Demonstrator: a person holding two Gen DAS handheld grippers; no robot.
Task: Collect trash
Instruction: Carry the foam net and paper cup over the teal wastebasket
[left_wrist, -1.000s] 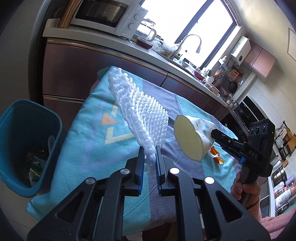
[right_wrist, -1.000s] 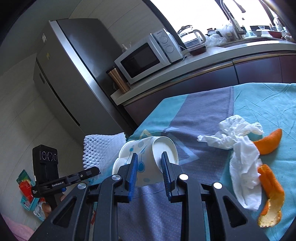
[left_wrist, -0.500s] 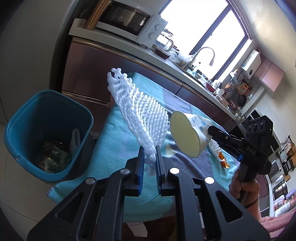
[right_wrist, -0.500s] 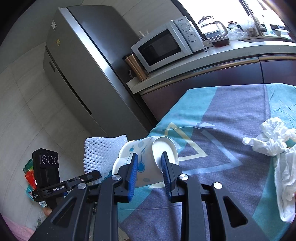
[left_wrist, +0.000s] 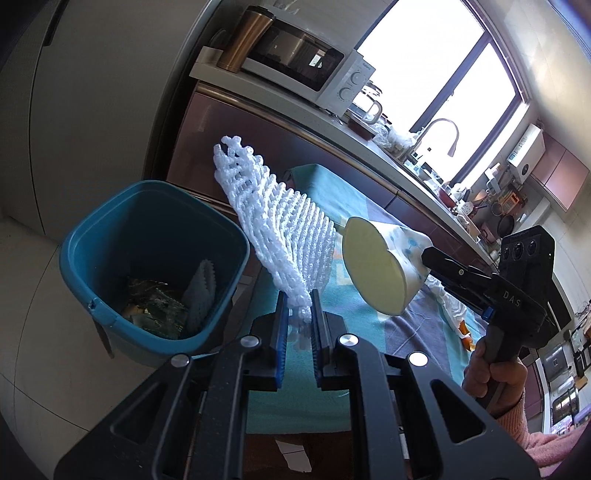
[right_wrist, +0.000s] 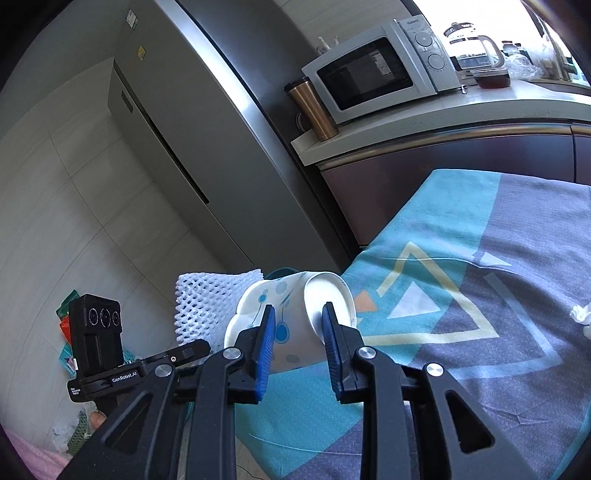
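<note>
Holding both pieces aloft for dumping: teal plastic bin (left_wrist: 110, 236) sits ahead-left of your left claw (left_wrist: 297, 314). Left claw pinches white foam fruit net (left_wrist: 280, 236) by its end; right claw (right_wrist: 297, 325) clamps patterned paper cup (right_wrist: 291, 314) sideways.

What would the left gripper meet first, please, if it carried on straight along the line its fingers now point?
Probably nothing solid. The left gripper, shut on the white foam net sleeve, points past the right side of the teal plastic bin, towards the brown cabinet front; depth is unclear.
</note>
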